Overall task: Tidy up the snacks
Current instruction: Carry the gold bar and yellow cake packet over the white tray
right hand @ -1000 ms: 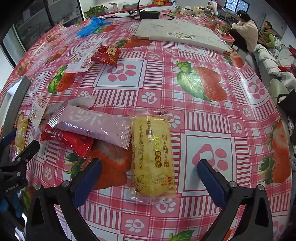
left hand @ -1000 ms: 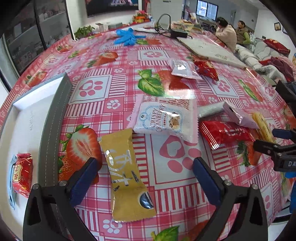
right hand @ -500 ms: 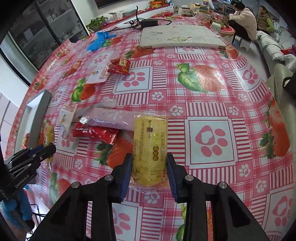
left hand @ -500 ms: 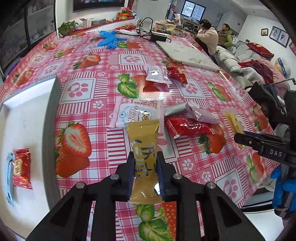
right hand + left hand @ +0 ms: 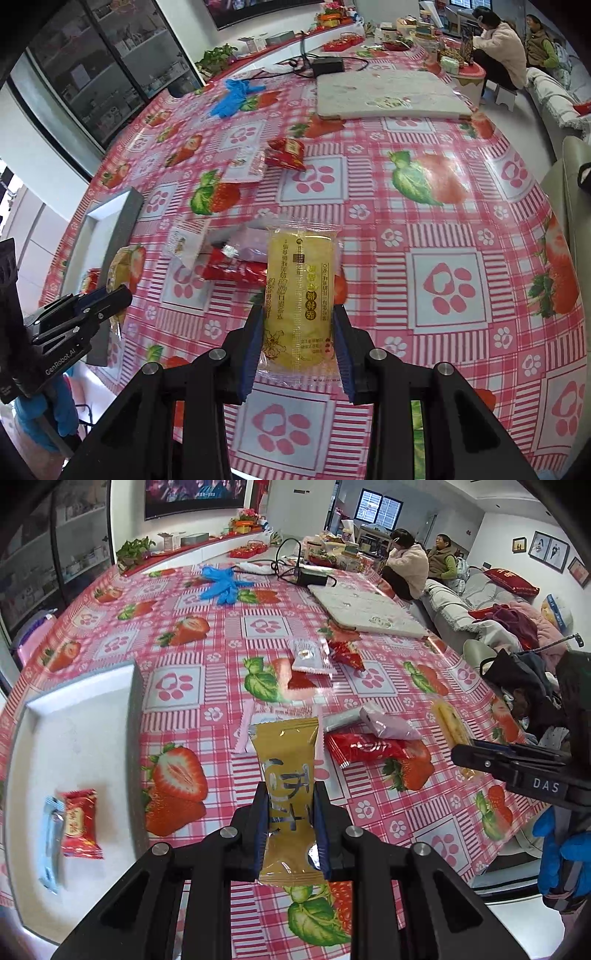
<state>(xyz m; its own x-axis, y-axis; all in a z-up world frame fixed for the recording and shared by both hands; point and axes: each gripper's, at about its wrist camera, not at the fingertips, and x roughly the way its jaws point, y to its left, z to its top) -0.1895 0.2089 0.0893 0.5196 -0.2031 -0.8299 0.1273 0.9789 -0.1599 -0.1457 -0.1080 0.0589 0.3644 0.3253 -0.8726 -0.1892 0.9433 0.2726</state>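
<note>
Both grippers, wide open a second ago, are now clamped and lifted off the table — the left gripper (image 5: 290,825) pinching a gold packet (image 5: 286,771), the right gripper (image 5: 298,345) a yellow cake packet (image 5: 301,291) — each snack sticking forward between its pads, ready for the white tray (image 5: 81,709) at left.

White walls, a dark window (image 5: 377,506), sofa (image 5: 476,602), glass cabinet (image 5: 99,74).
</note>
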